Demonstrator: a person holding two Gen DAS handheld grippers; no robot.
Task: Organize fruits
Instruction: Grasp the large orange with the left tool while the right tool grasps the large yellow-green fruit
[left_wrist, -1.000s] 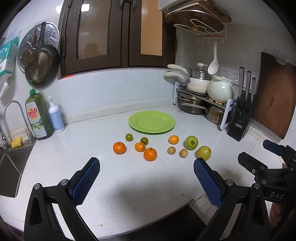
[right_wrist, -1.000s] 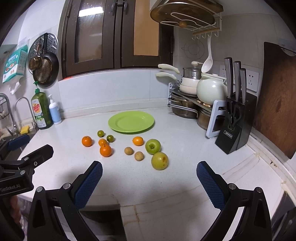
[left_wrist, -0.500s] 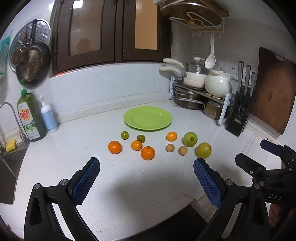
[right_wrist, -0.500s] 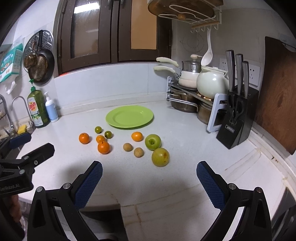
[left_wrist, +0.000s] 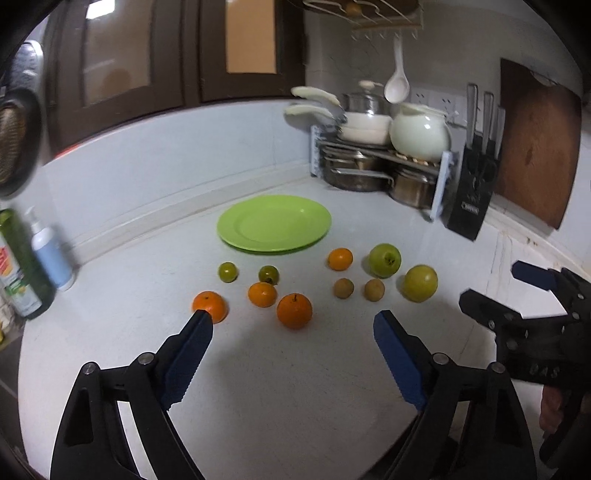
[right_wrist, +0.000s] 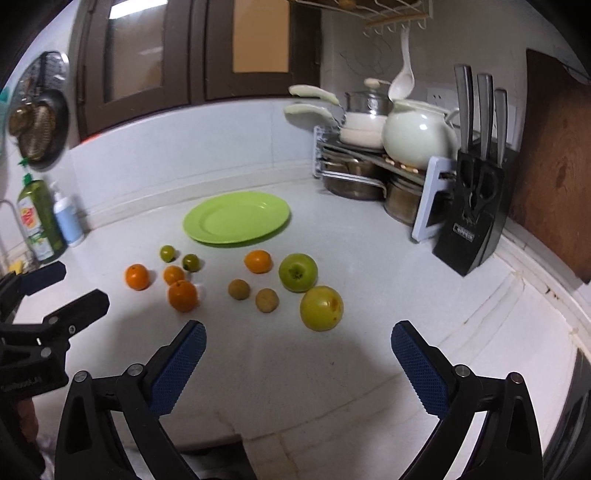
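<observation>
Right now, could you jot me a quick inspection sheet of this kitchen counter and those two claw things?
Surface: white countertop, fruit spread across it.
Job's things: green plate, nothing on it; in front of it four oranges, e.g., two small green citrus, two brown round fruits, a green apple, a yellow-green apple.
Clutter: knife block, pot rack with a white teapot, dish soap bottle, pump bottle.
Grippers: left gripper open; right gripper open; neither holds anything.
Cables: nothing seen.
Surroundings: dark cabinets, cutting board, hanging pans.
</observation>
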